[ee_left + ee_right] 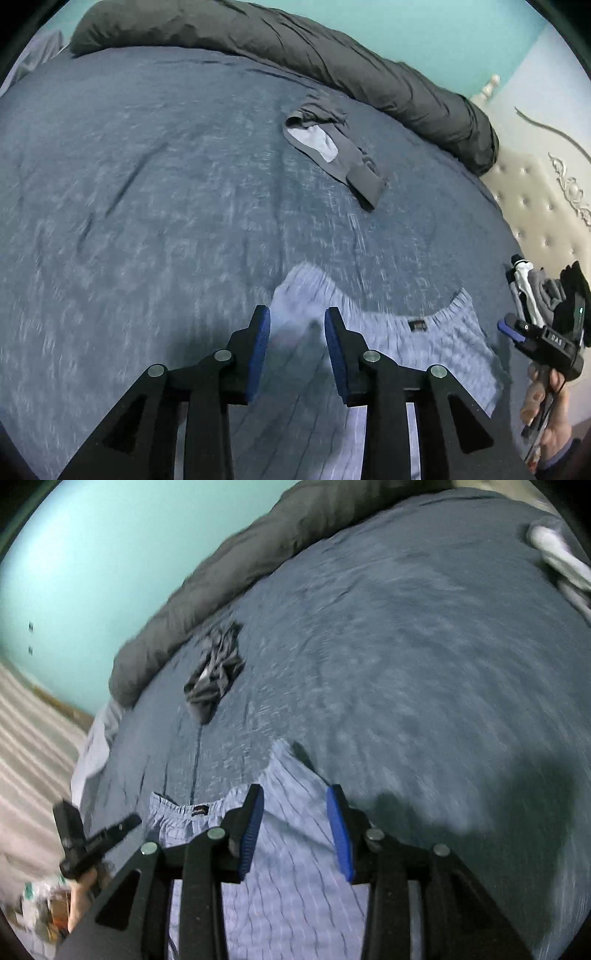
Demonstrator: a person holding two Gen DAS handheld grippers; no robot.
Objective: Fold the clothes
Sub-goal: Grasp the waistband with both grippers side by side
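**Striped shorts flat on the bed, both my grippers open above them**

The light blue shorts (388, 354) lie spread on the blue bedcover (147, 221), directly under my two tools. The cloth is thin and woven, with fine dark stripes. Its waistband is gathered in small ruffles, and a small dark label (417, 325) sits in the middle of it.

My left gripper (297, 347) hangs over the shorts with its jaws apart. The blue ribbed pads (258, 354) hold nothing, and I see only the pale cloth in the gap. My right gripper (295, 830) is in the same state: jaws apart, nothing between them, the striped cloth below. From the left wrist view, my right hand (546, 402) shows at the right edge, around the black handle.

The bedcover has a mottled, heathered surface with a few soft creases. Farther away on it lies a crumpled dark grey garment (332, 151) with a pale lining that shows. Behind it, a long dark grey duvet (295, 51) is rolled in a thick, wrinkled bolster along the turquoise wall (443, 33). At the right stands a tufted cream headboard (535, 206) with buttons and carved ornament.
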